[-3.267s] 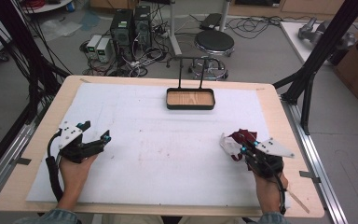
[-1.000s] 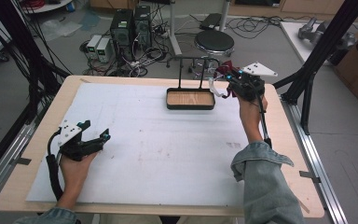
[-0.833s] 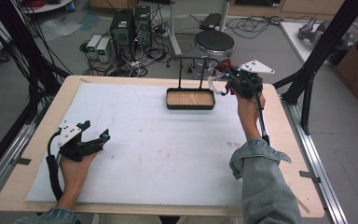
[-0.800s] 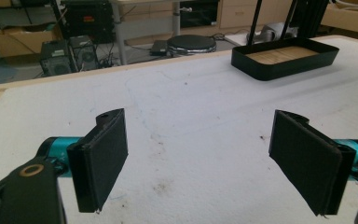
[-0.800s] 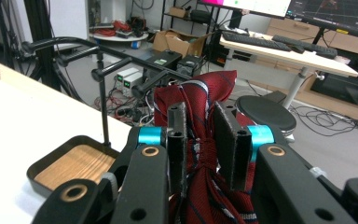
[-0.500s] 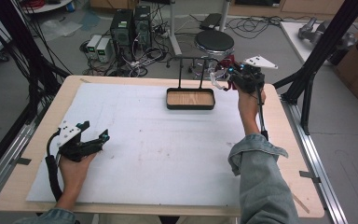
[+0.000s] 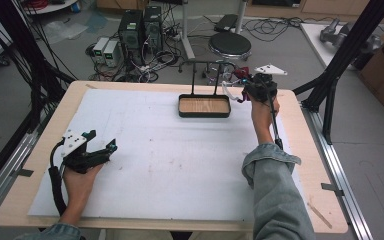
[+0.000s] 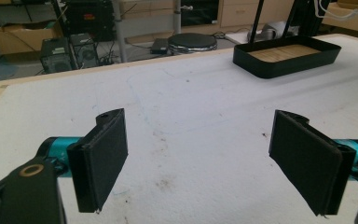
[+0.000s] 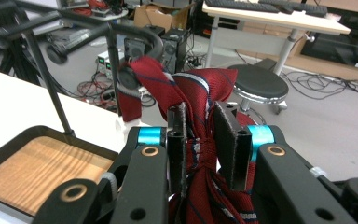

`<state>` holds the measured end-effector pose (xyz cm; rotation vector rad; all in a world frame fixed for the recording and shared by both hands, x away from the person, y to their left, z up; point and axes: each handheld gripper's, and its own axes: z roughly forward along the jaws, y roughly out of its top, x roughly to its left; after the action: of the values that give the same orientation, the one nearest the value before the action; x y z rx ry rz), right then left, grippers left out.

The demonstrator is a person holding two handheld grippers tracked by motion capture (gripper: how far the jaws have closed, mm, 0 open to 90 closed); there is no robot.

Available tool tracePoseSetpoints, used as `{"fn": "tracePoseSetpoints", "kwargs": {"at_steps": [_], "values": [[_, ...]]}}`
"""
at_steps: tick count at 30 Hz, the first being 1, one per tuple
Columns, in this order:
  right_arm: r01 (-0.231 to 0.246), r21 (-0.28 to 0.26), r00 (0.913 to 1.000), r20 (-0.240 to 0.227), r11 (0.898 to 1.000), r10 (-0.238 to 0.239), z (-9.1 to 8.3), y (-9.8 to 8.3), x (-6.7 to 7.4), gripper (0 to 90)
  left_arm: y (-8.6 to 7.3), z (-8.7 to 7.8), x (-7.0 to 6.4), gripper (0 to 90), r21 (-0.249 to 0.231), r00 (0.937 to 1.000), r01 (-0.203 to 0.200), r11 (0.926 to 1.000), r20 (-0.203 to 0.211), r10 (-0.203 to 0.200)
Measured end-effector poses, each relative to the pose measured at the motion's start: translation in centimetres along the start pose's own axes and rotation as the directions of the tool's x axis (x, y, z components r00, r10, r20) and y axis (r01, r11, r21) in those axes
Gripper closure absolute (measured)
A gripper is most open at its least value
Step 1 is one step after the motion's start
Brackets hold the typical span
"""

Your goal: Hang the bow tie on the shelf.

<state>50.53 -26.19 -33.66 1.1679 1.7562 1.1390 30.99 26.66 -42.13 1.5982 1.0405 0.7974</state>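
Red striped tie (image 9: pixel 193 121) is clamped in the right tool (image 9: pixel 200 135), held beside the rack bar (image 9: pixel 121 32) above the tray (image 7: pixel 204 106) at the bench's far edge. Left tool (image 8: pixel 205 158) is rested open, well apart.

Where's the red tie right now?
The red tie is pinched in the right gripper, draped over the rack's bar above the tray at the table's far edge.
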Motion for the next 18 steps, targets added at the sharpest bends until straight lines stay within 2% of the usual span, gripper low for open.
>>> {"fn": "tracePoseSetpoints", "kwargs": {"at_steps": [7, 11, 18], "values": [[-0.018, 0.021, 0.9998, -0.004, 1.000, 0.018, 1.0, -0.7, 0.0, 75.0, 0.0, 0.0, 0.0, 19.5, 0.000, 1.0000, 0.001, 1.0000, 0.001, -0.001], [-0.044, 0.025, 0.9989, -0.013, 0.999, 0.045, 1.7, -1.1, 0.1, 74.9, 0.0, 0.0, 0.0, 19.5, 0.000, 1.0000, 0.002, 1.0000, 0.001, -0.002], [-0.046, 0.030, 0.9983, -0.033, 0.998, 0.047, 2.3, -1.5, 0.6, 74.4, 0.0, 0.0, 0.0, 19.5, 0.001, 1.0000, 0.004, 1.0000, 0.001, -0.004]]}}
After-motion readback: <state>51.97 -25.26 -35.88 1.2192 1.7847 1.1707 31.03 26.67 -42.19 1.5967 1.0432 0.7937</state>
